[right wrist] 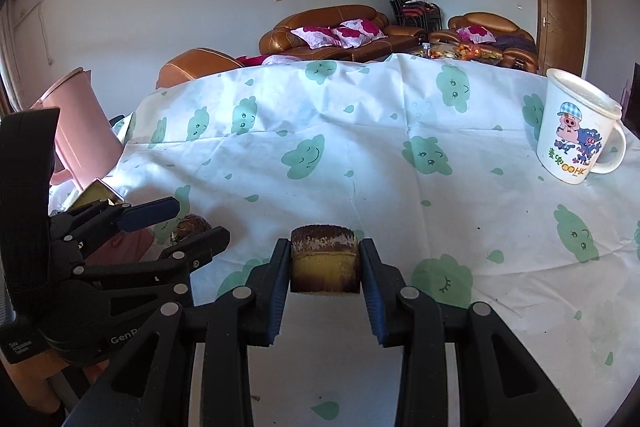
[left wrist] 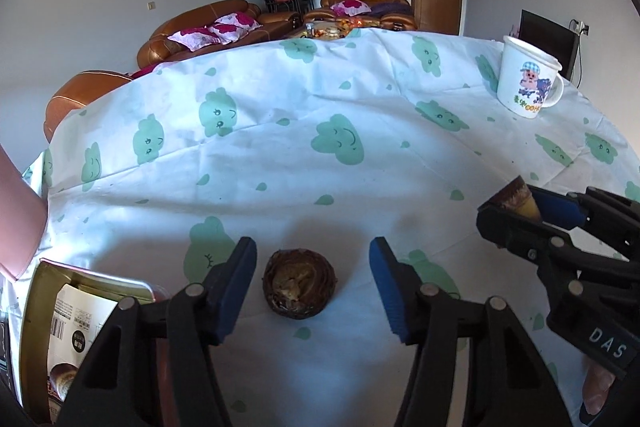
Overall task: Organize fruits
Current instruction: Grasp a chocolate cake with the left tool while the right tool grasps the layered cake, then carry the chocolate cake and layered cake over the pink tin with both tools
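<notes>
A round brown woven piece with a pale middle lies on the cloud-print tablecloth, between the fingers of my left gripper, which is open and not touching it. My right gripper is shut on a short cylinder with a dark brown top and yellow side, held above the cloth. That gripper and cylinder show at the right of the left wrist view. The left gripper and the brown piece show at the left of the right wrist view.
A white cartoon mug stands at the far right of the table; it also shows in the right wrist view. An open gold box with printed packets lies at the near left. A pink jug stands at the left edge. Sofas lie beyond.
</notes>
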Action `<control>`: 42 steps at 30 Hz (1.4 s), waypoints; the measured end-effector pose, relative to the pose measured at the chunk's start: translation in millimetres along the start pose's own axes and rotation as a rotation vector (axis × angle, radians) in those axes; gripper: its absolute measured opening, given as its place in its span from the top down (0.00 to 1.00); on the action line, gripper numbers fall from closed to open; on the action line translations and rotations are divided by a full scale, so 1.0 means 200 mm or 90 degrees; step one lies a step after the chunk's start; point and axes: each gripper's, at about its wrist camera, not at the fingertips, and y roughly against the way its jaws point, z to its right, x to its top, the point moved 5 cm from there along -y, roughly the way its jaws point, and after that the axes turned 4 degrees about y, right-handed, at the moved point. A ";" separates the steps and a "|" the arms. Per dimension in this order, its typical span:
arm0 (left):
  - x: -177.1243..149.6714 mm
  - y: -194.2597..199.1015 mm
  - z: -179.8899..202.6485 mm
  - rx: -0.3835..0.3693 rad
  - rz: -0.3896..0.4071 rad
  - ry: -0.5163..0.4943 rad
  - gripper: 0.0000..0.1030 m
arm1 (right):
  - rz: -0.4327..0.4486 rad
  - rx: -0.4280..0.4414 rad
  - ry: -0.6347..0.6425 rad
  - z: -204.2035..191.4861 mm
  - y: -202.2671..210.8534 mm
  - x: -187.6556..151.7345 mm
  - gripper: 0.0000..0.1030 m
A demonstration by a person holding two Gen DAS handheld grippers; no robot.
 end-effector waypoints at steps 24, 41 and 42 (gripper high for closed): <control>-0.04 -0.05 0.06 -0.061 -0.046 -0.021 0.62 | 0.006 -0.009 -0.009 0.02 0.00 0.00 0.65; -0.03 0.20 0.05 -0.061 0.096 -0.003 0.62 | 0.084 0.014 0.005 -0.01 0.12 0.03 0.65; -0.03 0.21 0.04 -0.060 0.103 0.000 0.62 | 0.087 0.015 0.005 -0.01 0.12 0.03 0.65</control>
